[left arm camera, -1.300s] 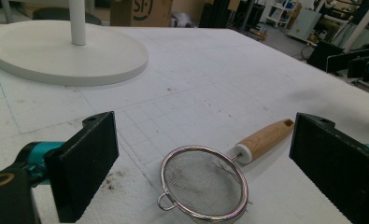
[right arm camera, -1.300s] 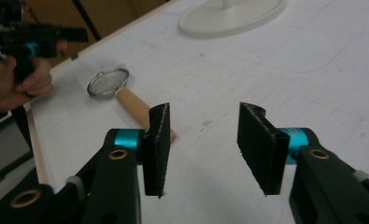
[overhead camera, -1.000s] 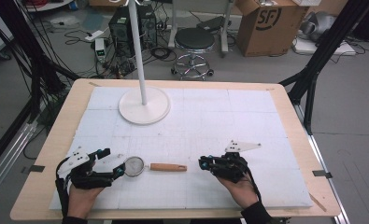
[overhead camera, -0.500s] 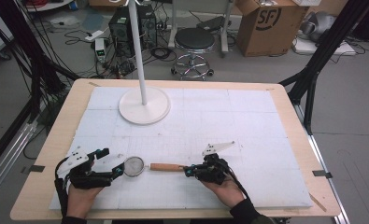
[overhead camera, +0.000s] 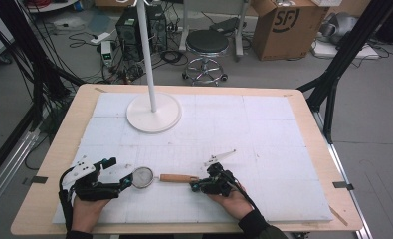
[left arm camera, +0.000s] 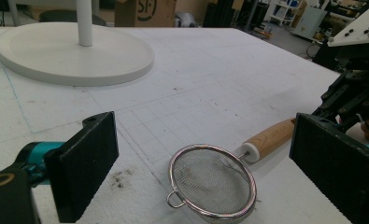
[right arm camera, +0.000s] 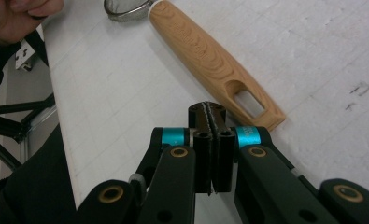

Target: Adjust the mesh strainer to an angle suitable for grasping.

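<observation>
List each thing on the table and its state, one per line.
strainer: lying flat on the mat, mesh bowl up, not gripped
wooden handle: resting on the mat, free
left gripper: open, jaws either side of the strainer bowl
right gripper: shut, empty, beside the handle's end
lamp stand: upright

Wide bare white mat [overhead camera: 263, 129] from 12 to 3 o'clock of the strainer [overhead camera: 143, 177], open for passage. Blocked at 11 o'clock, well apart, by the round lamp base [overhead camera: 153, 113] and its pole. Hemmed at 9 o'clock by the left gripper [overhead camera: 120, 175] with jaws spread, and at 3 o'clock by the right gripper [overhead camera: 196, 186], jaws pressed together just beside the wooden handle [overhead camera: 178, 178] end.
</observation>
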A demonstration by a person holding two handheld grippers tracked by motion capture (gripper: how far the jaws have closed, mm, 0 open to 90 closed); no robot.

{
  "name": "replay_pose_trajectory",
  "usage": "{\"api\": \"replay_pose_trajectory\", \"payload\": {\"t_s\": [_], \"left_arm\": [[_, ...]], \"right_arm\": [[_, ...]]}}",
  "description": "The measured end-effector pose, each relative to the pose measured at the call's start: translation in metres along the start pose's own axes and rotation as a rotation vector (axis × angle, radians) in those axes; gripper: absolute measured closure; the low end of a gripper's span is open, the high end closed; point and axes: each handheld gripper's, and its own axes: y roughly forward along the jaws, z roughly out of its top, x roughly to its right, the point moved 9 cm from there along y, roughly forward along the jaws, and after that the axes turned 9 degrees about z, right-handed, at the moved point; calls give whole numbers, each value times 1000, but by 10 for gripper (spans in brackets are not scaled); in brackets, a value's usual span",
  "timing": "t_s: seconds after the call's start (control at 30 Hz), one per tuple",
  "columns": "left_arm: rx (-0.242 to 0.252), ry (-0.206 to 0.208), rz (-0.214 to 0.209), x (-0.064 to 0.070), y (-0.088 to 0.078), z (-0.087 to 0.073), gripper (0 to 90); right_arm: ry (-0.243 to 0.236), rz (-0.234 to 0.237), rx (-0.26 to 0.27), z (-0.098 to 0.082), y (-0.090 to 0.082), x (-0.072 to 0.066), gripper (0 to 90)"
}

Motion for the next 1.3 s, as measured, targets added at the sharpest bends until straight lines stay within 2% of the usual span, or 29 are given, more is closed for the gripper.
{"api": "replay_pose_trajectory", "payload": {"t_s": [0.33, 0.63, 0.73, 0.9, 0.93, 1.3], "left_arm": [[-1, 2, -4, 1, 0, 0, 86], [-1, -2, -11, 1, 0, 0, 86], [-3, -3, -12, 2, 0, -1, 86], [-3, -3, -12, 2, 0, -1, 86], [-4, -2, -11, 2, 1, -1, 86], [-5, -2, -12, 2, 1, -1, 86]], "right_arm": [[34, -35, 19, 11, 2, 13, 898], [70, -40, 46, 23, 5, 23, 898], [81, -60, 60, 29, 7, 28, 898], [91, -59, 76, 36, 11, 33, 898], [105, -67, 78, 39, 13, 35, 898], [101, -87, 83, 59, 27, 42, 898]]}}
